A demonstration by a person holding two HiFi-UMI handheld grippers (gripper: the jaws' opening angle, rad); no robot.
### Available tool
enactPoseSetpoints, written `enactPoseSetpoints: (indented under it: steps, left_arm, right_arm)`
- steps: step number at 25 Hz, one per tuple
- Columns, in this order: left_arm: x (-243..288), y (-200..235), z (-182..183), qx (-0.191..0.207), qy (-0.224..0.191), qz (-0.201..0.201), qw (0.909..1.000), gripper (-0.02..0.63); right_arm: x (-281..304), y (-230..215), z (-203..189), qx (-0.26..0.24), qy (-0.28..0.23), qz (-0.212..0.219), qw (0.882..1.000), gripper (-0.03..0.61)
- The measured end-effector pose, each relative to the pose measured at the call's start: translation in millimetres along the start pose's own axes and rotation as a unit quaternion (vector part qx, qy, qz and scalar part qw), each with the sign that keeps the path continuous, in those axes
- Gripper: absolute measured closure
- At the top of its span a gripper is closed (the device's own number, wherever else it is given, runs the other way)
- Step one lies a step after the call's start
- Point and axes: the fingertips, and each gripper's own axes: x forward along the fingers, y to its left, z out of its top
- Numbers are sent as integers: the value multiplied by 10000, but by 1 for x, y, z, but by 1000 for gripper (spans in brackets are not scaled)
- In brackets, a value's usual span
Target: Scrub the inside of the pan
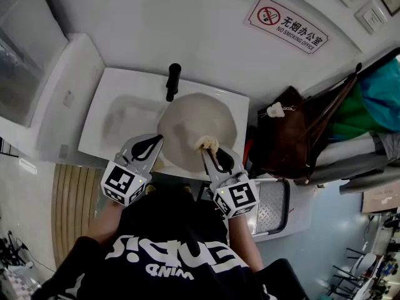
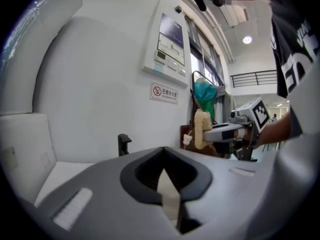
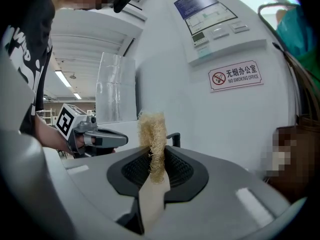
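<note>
Head view: round pale pan (image 1: pixel 187 125), fibrous scrubber (image 1: pixel 207 144)

Head view: bright, even, diffuse light falls across the white wall (image 1: pixel 156 24) and the white rectangular ceramic sink (image 1: pixel 103 120). Shadows are soft and faint. Straight edges bow toward the frame border.

Left gripper view: a round ceiling lamp (image 2: pixel 247 40) and bright windows (image 2: pixel 200 49) produce local glare at upper right. The corners vignette to black.

Right gripper view: ceiling strip lights (image 3: pixel 62 78) glow at left. The tan fibrous scrub pad (image 3: pixel 151 129) clamped in the right tongs (image 3: pixel 155 174) is sharp. Their grey body nearest the lens is soft.
</note>
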Motion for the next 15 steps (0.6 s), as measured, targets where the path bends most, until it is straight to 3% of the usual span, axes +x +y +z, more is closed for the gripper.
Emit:
enactPoseSetpoints:
  steps: [15]
  left_arm:
    - [2, 13, 3, -203, -117, 97, 9997, 617]
  right_arm:
    - [8, -3, -12, 197, 131, -111, 9997, 505]
